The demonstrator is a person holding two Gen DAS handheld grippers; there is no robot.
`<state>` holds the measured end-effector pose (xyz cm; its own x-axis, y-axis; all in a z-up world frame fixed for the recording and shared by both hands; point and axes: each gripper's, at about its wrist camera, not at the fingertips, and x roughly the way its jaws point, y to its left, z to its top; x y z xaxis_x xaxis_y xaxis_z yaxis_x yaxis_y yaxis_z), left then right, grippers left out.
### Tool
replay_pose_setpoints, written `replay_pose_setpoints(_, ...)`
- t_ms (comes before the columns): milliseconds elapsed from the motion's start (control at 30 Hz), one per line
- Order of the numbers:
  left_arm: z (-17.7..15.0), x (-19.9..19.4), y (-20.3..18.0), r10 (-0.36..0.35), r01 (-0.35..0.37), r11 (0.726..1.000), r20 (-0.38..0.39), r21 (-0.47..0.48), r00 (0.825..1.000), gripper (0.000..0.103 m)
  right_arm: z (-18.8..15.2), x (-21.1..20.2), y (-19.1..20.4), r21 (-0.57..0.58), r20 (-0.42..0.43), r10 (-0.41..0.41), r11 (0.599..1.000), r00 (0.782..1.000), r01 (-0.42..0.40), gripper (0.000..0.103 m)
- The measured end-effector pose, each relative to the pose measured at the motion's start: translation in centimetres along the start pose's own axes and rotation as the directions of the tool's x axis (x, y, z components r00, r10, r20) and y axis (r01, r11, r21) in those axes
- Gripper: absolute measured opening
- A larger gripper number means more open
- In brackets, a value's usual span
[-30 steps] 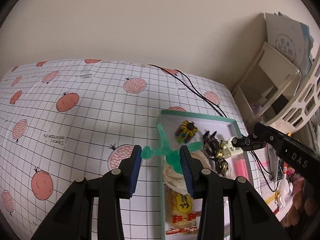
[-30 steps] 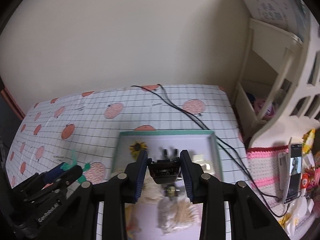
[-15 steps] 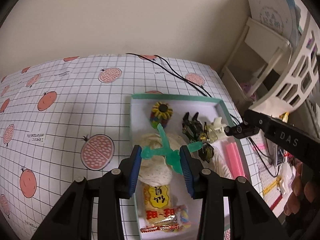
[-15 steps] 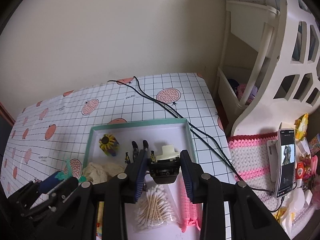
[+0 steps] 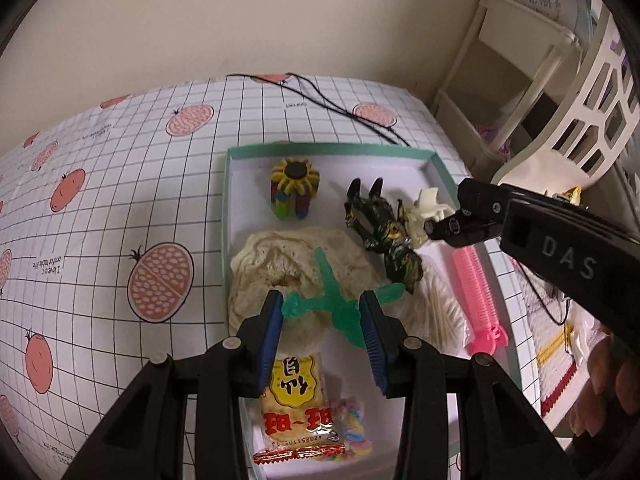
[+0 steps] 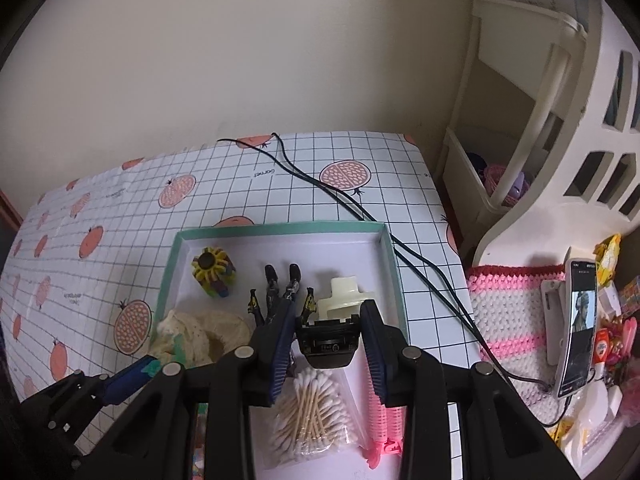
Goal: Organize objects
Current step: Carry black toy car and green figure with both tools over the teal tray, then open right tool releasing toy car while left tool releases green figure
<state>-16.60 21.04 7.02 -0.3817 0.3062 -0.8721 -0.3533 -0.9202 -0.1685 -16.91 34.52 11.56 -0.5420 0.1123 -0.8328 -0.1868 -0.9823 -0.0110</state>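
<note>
My left gripper (image 5: 322,318) is shut on a green plastic toy figure (image 5: 330,300) and holds it above the cream crocheted piece (image 5: 280,256) in the teal-rimmed tray (image 5: 328,149). My right gripper (image 6: 328,338) is shut on a small black device (image 6: 328,342) above the tray (image 6: 280,227), near the cream hair claw (image 6: 344,292). The right gripper also shows in the left wrist view (image 5: 448,227), beside the cream claw (image 5: 426,206).
The tray holds a sunflower toy (image 5: 294,188), a black hair claw (image 5: 376,216), cotton swabs (image 6: 308,416), a pink comb (image 5: 476,292) and a snack packet (image 5: 298,408). Black cables (image 6: 360,204) cross the table. A white shelf (image 6: 520,128) and a phone (image 6: 580,320) stand right.
My left gripper has carried the green toy rightward from the tray's left edge to over the tray. My right gripper has moved to the right with the black device.
</note>
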Motion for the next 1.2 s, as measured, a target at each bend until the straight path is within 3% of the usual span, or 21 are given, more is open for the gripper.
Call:
replay_pose_setpoints(367,-0.2,0.6,0.3,-0.016,0.015,1.000,-0.026,-0.010,1.000,0.041,-0.9,1.8,0.7,-0.037,-0.090,-0.003,0.999,0.996,-0.001,0.036)
replay_pose_setpoints(633,-0.1,0.6,0.5,-0.037,0.036,0.999,-0.028,-0.021,0.999,0.041,-1.2,2.2,0.6,-0.038,-0.108,0.012,0.999,0.994,-0.016,0.036)
replay_pose_setpoints(767,-0.1,0.6,0.6,-0.054,0.053,0.998,-0.026,-0.037,0.998,0.048,-1.1,2.4,0.7,-0.036,-0.116,0.022,0.999,0.993,-0.026,0.043)
replay_pose_setpoints(833,0.0,0.4,0.7,-0.057,0.056,0.998,-0.019,-0.041,0.998,0.048,-1.1,2.3,0.8,-0.036,-0.115,0.024,0.999,0.993,-0.028,0.047)
replay_pose_setpoints(1200,0.7,-1.3,1.2,-0.042,0.047,0.997,0.070,-0.063,0.997,0.049,-0.7,1.5,0.8,-0.026,-0.086,0.031,0.999,0.996,-0.033,0.047)
